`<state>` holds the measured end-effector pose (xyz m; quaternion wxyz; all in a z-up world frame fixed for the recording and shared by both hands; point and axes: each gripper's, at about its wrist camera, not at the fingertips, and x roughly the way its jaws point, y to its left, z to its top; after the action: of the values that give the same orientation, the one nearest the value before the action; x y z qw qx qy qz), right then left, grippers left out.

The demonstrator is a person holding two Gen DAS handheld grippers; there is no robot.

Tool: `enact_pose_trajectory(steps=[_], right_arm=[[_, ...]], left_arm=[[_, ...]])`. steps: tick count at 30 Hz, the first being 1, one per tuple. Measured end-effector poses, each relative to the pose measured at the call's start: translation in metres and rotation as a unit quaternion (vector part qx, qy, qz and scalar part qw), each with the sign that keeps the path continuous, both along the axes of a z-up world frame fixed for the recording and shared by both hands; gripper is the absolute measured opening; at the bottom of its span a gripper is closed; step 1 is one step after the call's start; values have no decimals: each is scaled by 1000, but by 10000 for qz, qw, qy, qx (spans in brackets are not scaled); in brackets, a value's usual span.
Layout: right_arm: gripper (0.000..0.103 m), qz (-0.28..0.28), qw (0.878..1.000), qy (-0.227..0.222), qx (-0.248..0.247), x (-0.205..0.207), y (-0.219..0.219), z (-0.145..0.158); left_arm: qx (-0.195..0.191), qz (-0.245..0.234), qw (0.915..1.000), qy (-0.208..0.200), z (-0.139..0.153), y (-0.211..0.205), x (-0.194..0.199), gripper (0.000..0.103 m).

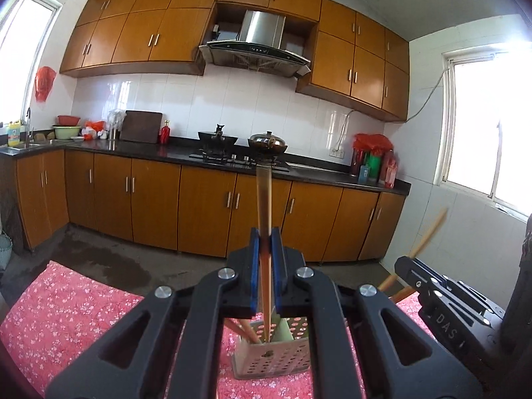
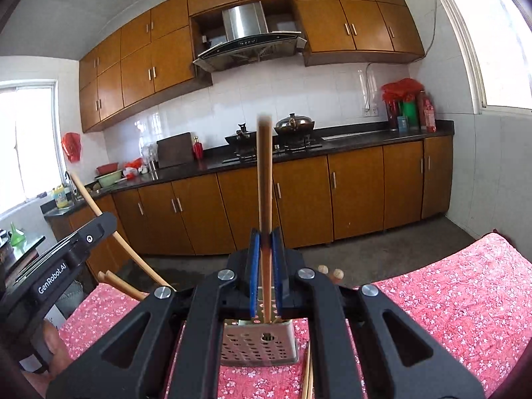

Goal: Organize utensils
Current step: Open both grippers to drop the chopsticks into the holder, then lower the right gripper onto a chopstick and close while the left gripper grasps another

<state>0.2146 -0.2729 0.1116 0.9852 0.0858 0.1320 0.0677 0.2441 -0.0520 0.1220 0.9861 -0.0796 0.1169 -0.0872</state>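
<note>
Chopsticks: left claw (image 1: 266,242) clamps one (image 1: 264,199), right claw (image 2: 266,242) another (image 2: 265,183), both upright. Lower each straight into perforated holder (image 2: 259,345) at 6 o'clock; release gently.

- The chopstick (image 1: 265,206) looked like smooth, pale wood.
- The holder (image 2: 258,345), low in the frame, was perforated matt metal.
- The tablecloth (image 2: 449,299) was red flowered cloth.
- The pads (image 1: 254,266) looked like blue rubbery plastic.
- The cabinets (image 1: 149,33), upper left, were glossy wood.
- The hood (image 1: 262,30) was brushed steel.
</note>
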Motion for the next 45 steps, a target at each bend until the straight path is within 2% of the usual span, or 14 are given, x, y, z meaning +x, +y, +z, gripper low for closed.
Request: enact_pose_trajectory(steps=[2, 6, 11, 14, 15, 18, 20, 22, 27, 31, 33, 41, 43, 45], right_arm=[[17, -7, 10000, -19, 42, -4, -2, 3], [17, -64, 9998, -174, 89, -20, -10, 15], [17, -359, 9991, -180, 109, -46, -37, 19], [17, -628, 9977, 243, -15, -50, -55, -3], [17, -689, 9965, 476, -72, -49, -61, -14], [17, -643, 9858, 1540, -183, -37, -70, -74], [17, -466, 9764, 2103, -139, -32, -66, -109], [17, -141, 9662, 2574, 20, -32, -57, -144], [17, 364, 9531, 3004, 72, -35, -26, -183], [17, 432, 9459, 3214, -65, -33, -9, -198], [17, 405, 9483, 3147, -121, -33, -7, -200], [15, 419, 9480, 3121, -455, -36, 8, -206], [8, 140, 9491, 3029, -854, -36, 13, -205], [7, -73, 9497, 3031, -787, -34, 4, -206]], left_arm=[[-15, 33, 10000, 25, 1, 5, -2, 12], [-65, 116, 9999, -44, 11, 17, -15, 23], [-24, 318, 9995, -68, 14, 49, -50, 28], [-19, 542, 9984, 163, -3, 79, -72, 33], [-17, 632, 9973, 367, -15, 91, -76, 33], [110, 852, 9927, 847, -52, 111, -78, 33], [164, 875, 9867, 1357, -86, 120, -74, 32], [120, 748, 9801, 1834, -117, 122, -70, 32], [-53, 136, 9657, 2591, -169, 108, -68, 32], [46, -243, 9556, 2937, -194, 87, -70, 32], [133, -354, 9522, 3032, -202, 74, -75, 32], [384, -505, 9447, 3219, -213, 51, -72, 30], [464, -520, 9429, 3256, -215, 48, -73, 28], [493, -563, 9405, 3316, -218, 46, -74, 26]])
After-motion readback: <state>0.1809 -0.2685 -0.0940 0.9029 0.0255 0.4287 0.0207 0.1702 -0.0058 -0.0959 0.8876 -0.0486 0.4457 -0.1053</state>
